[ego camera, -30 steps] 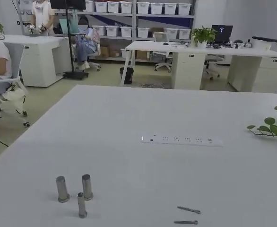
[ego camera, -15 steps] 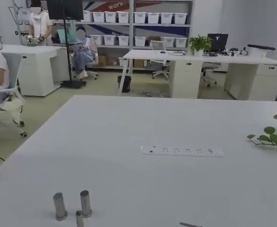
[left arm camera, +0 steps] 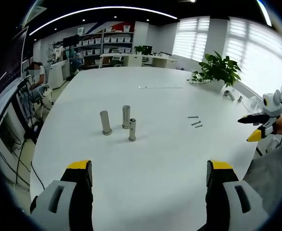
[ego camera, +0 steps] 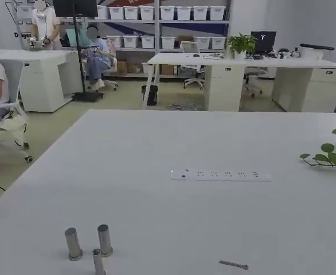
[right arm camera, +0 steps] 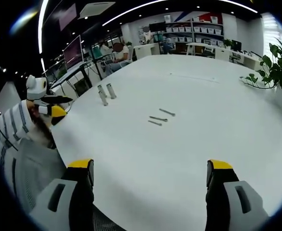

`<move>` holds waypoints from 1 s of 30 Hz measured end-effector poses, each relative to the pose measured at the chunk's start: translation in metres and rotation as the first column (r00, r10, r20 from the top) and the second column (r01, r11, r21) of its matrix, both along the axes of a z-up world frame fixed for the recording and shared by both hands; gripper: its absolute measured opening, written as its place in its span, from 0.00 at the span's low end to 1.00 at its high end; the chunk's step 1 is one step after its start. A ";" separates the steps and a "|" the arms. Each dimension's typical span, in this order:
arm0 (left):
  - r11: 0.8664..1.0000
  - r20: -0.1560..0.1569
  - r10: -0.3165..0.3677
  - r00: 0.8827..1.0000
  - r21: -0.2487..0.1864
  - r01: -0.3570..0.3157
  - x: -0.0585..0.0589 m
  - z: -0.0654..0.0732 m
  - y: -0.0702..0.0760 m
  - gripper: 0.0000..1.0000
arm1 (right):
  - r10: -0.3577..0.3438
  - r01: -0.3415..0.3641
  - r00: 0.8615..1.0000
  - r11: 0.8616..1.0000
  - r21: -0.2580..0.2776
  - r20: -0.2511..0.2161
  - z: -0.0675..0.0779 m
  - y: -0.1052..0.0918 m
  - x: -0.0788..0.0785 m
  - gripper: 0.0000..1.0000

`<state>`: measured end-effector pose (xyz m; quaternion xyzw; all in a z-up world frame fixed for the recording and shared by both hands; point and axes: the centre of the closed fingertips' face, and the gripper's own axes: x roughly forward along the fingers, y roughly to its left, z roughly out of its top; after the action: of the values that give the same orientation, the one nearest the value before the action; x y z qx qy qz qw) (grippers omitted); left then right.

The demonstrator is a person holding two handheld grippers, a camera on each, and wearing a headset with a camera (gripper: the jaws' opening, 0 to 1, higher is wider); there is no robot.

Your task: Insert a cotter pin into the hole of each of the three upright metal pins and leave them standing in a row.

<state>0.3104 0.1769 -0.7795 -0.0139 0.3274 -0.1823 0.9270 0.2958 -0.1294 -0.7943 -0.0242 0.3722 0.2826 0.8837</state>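
Metal pins (left arm camera: 126, 117), cotter pins (left arm camera: 195, 123) unmoved; left hand-held gripper (left arm camera: 149, 166), right hand-held gripper (right arm camera: 150, 166) agape, empty.

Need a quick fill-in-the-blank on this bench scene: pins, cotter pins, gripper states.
1. ____ grey metal cylinder pins stand upright on the white table.
2. The three thin silver cotter pins lie loose on the ____.
3. The left gripper and right gripper both have jaws ____, holding nothing.
Missing words: three; table; open.
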 end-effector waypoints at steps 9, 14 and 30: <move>1.000 0.008 -0.007 1.000 0.017 0.007 0.019 -0.004 -0.007 0.99 | -0.014 0.014 1.000 1.000 0.003 0.003 0.000 -0.002 0.003 0.99; 1.000 0.017 -0.012 1.000 0.026 0.011 0.034 -0.006 -0.008 0.99 | -0.016 0.016 1.000 1.000 -0.004 -0.004 -0.002 -0.004 0.002 0.98; 0.999 0.064 0.027 0.998 -0.033 -0.025 0.066 -0.006 0.000 0.77 | -0.050 0.051 0.999 0.998 -0.022 0.004 0.001 -0.007 0.005 0.98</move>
<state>0.3759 0.1774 -0.7858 -0.0273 0.2940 -0.1759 0.9391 0.3010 -0.1366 -0.7930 -0.0251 0.3745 0.2560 0.8908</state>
